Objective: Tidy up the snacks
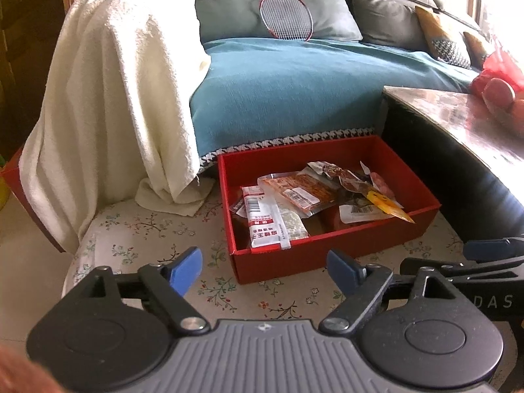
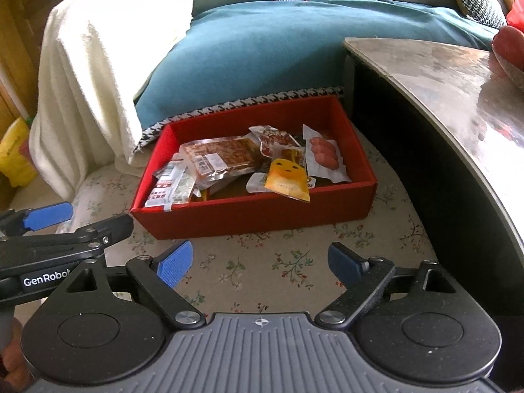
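Observation:
A red cardboard box (image 1: 327,255) (image 2: 255,213) stands on a floral cloth in front of a sofa. It holds several snack packets: a white stick packet (image 1: 265,219), an orange-brown packet (image 1: 301,190) (image 2: 222,157), a yellow packet with a face (image 2: 288,177) (image 1: 388,204), and a clear pack of sausages (image 2: 324,154). My left gripper (image 1: 265,270) is open and empty, just in front of the box. My right gripper (image 2: 262,263) is open and empty, also in front of the box. Each gripper shows at the edge of the other's view.
A white towel (image 1: 114,104) hangs over the sofa's left end. The blue sofa seat (image 1: 288,91) has a badminton racket (image 1: 286,16) leaning on its cushions. A dark table with a glossy top (image 2: 452,91) stands close on the right of the box, with red items on it.

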